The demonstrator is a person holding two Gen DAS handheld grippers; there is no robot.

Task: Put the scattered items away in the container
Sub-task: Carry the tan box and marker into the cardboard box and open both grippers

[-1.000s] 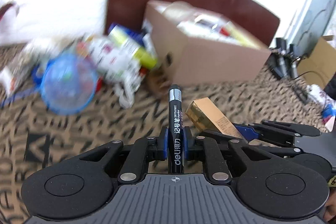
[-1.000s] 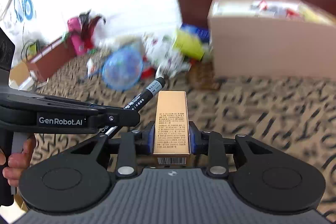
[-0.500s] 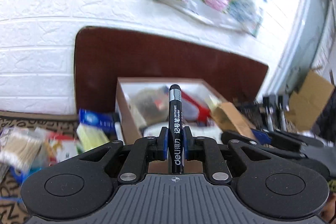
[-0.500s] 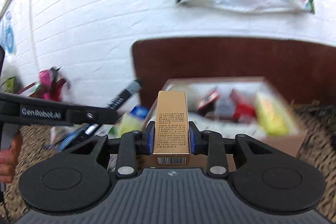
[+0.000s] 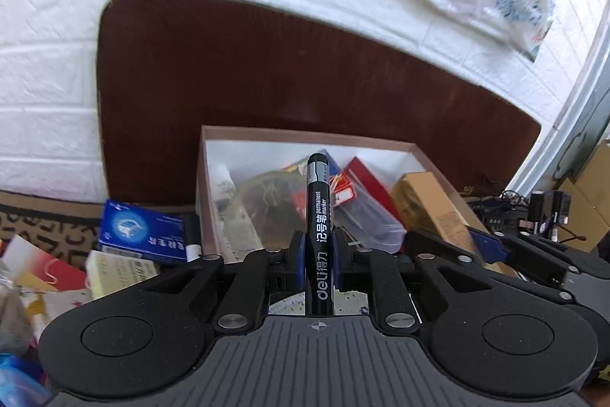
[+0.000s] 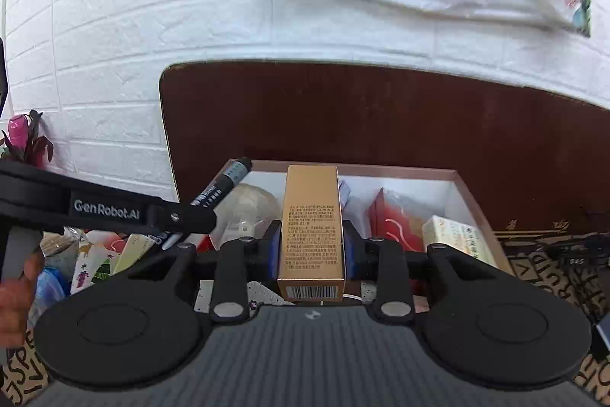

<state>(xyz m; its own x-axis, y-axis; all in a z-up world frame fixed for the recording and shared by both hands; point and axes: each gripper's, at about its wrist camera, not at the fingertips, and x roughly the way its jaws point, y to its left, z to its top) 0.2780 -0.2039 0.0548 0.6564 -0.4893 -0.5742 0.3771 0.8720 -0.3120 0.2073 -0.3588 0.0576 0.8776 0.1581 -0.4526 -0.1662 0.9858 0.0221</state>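
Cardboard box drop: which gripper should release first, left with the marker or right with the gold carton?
Right, probably. The gold carton lines up with the middle of the cardboard box, while the marker in the left gripper sits nearer the box's left wall.

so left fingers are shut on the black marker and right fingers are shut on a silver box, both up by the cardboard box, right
Not quite: the box in the right gripper is gold, not silver, as the right wrist view shows. The left gripper is shut on the black marker, and both are by the cardboard box.
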